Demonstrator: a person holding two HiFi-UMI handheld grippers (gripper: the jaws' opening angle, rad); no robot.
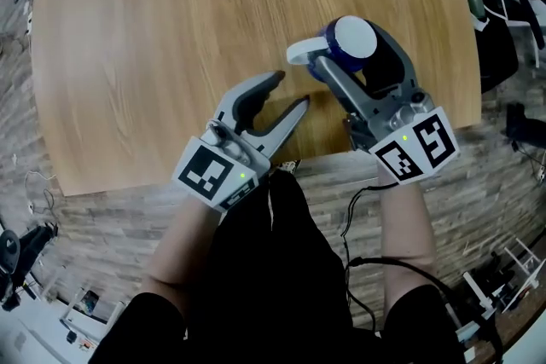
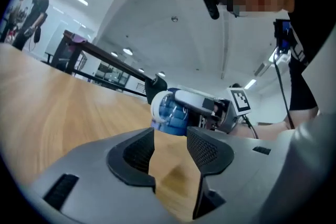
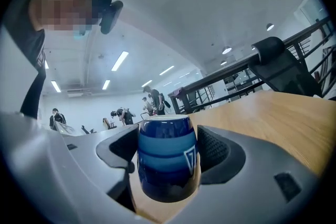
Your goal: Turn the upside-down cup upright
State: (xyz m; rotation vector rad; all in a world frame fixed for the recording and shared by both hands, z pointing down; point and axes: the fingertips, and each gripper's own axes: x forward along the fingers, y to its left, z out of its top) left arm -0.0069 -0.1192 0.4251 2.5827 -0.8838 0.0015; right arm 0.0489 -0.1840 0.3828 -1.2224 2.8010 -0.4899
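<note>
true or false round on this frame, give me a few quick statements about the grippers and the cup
1. The right gripper has the blue cup between its fingers. True.
2. The left gripper is shut on the cup. False: its fingers stand apart with nothing between them.
3. The table is wooden. True.
4. The cup is red. False: it is blue with lighter blue bands.
</note>
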